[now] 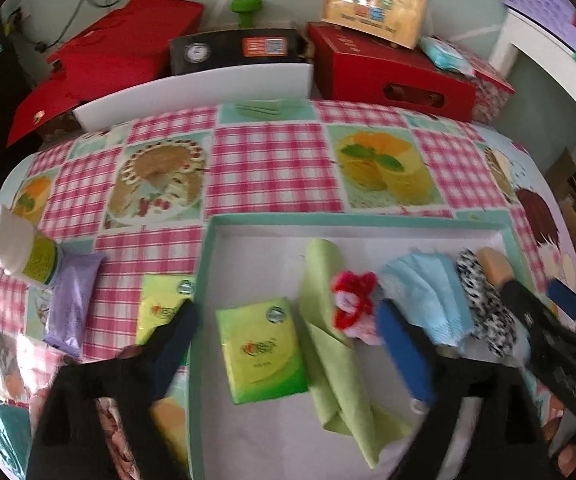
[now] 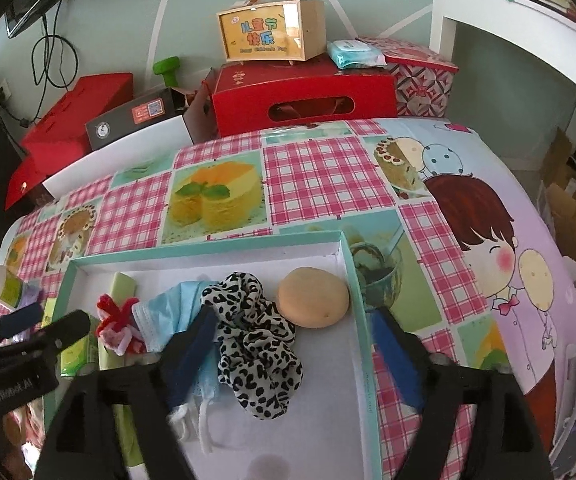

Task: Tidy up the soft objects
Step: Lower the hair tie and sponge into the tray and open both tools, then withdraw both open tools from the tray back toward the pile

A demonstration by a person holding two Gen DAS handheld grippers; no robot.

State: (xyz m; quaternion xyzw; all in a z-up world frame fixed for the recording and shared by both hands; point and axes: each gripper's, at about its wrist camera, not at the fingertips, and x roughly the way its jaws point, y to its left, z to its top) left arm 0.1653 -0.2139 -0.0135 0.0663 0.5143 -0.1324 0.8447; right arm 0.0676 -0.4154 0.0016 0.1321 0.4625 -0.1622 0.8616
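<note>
Teal-rimmed tray (image 2: pixel 351 268) holds scrunchie (image 2: pixel 256 344), sponge (image 2: pixel 313 297), mask (image 2: pixel 168 316) — perhaps more.

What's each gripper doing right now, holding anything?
Left gripper: open, holding nothing; the green tissue pack lies between its fingers, untouched.
Right gripper: open, holding nothing, above the black-and-white spotted fabric scrunchie.
</note>
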